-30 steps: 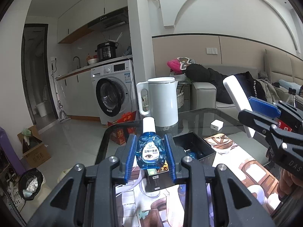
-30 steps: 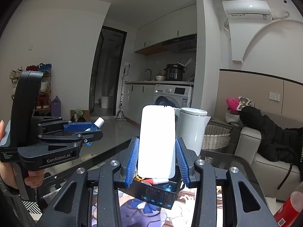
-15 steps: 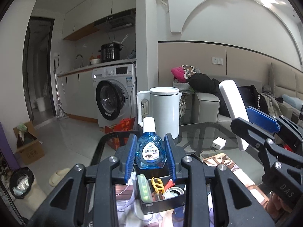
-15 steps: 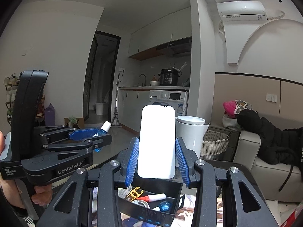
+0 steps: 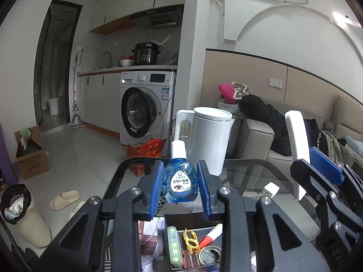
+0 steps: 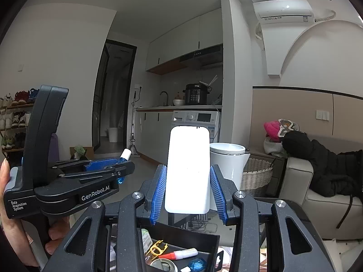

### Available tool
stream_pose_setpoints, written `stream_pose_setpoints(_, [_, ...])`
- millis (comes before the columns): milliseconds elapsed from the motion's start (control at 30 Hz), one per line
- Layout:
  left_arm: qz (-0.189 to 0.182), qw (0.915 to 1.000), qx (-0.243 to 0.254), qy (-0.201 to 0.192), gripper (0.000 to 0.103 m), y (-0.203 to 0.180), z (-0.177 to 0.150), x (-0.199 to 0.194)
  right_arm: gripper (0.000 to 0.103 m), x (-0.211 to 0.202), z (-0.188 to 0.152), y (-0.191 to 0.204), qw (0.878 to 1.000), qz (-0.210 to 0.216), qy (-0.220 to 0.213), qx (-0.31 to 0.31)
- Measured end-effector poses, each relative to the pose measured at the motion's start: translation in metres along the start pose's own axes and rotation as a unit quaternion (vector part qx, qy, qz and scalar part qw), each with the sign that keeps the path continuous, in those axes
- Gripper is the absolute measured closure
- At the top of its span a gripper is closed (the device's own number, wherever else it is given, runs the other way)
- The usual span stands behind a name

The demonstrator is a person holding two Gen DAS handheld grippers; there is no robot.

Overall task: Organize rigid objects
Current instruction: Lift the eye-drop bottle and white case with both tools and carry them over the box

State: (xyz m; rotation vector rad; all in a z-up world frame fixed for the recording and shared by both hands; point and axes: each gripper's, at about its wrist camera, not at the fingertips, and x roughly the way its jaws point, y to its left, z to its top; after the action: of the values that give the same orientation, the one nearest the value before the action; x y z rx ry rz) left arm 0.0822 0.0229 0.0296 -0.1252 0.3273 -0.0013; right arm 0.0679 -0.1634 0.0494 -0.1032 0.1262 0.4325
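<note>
Carrying, left view: left hand-held gripper point(image 5: 180, 189) clamped on upright blue bottle point(image 5: 180, 184) above black box point(image 5: 192, 242) on desk point(image 5: 245, 176); lower straight, release low. Right view: right hand-held gripper point(image 6: 187, 189) pinches upright white slab point(image 6: 187, 170) over the box; lay flat, clear of contents.

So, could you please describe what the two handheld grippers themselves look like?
Both the left gripper and right gripper are matte black plastic linkages with silver screws and ribbed blue finger pads. White lettering on the left one's body reads GenRobot.AI and Data Acquisition System.
</note>
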Motion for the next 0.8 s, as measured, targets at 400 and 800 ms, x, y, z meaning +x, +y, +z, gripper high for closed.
stream_pose_setpoints(400, [-0.001, 0.9997, 0.005, 0.026, 0.075, 0.000, -0.005, 0.016, 0.064, 0.013, -0.010, -0.009, 1.000, -0.003, 0.029, 0.009])
stream_pose_setpoints(800, [0.010, 0.9958, 0.006, 0.090, 0.075, -0.001, -0.018, 0.047, 0.064, 0.039, -0.025, -0.017, 0.995, 0.013, 0.094, 0.029])
